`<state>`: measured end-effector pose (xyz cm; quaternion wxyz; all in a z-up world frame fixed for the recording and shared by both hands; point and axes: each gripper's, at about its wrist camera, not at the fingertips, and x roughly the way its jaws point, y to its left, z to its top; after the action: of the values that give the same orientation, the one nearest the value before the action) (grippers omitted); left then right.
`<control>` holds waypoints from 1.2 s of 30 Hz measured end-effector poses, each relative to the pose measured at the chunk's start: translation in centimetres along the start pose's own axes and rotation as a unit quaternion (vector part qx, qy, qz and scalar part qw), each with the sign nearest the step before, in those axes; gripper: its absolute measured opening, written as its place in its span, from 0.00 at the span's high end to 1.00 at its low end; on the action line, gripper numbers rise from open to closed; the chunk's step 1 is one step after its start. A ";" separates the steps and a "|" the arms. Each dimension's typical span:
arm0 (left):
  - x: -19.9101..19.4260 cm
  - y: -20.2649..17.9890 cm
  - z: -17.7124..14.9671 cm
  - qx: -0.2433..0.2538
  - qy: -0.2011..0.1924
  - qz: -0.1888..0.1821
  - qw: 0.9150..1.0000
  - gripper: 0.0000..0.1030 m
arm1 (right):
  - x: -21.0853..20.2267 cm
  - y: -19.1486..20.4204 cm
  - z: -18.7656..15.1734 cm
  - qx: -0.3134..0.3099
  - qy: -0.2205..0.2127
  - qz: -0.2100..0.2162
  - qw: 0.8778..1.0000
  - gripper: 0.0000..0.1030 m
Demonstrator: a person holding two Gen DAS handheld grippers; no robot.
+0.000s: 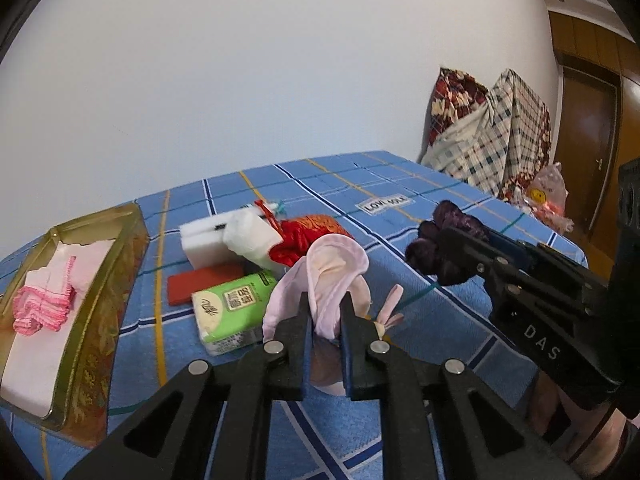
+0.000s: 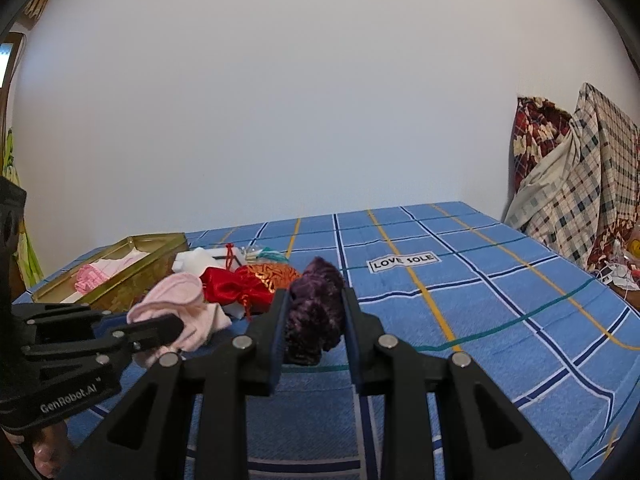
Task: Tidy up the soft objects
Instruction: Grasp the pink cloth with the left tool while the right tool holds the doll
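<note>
Left gripper (image 1: 326, 320) sits closest in the left wrist view, jaws pinched nearly together on a pale pink cloth item (image 1: 332, 276), prob. a sock, which bunches up above the jaw tips. Right gripper (image 2: 314, 320) w/ jaws partway closed grips a dark purple fuzzy scrunchie (image 2: 316, 312); "DAS" is printed on its side in the left view. Left unit's side reads "GenRobot.AI" in the right view. Surface is a blue plaid bedsheet (image 2: 480, 300) w/ a patch reading "LOVE SOLE" (image 2: 403, 261). Just left of the pink cloth: green tissue pack (image 1: 232, 308) w/ Chinese print, not legible. Behind it a red flat block (image 1: 204, 282), white foam blocks (image 1: 216, 240), red satin pouch (image 1: 296, 240). Gold tin box (image 1: 100, 320) at far left holds white and pink folded cloths.
</note>
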<state>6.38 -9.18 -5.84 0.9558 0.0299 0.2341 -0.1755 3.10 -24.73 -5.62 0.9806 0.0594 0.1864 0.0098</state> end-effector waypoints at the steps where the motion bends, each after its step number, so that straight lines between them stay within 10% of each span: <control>1: -0.1 0.1 0.0 -0.001 -0.005 0.002 1.000 0.88 | 0.0 0.0 0.0 0.000 -0.001 0.000 1.000 0.75; 36: -4.6 0.4 -1.2 -0.003 -0.129 0.054 0.990 0.88 | -2.3 -0.2 -0.3 -0.012 -0.064 -0.001 0.998 0.75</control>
<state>2.24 -7.13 -4.82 0.9861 0.0170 0.1071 -0.1257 0.90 -24.96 -5.06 0.9912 0.0484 0.1234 0.0073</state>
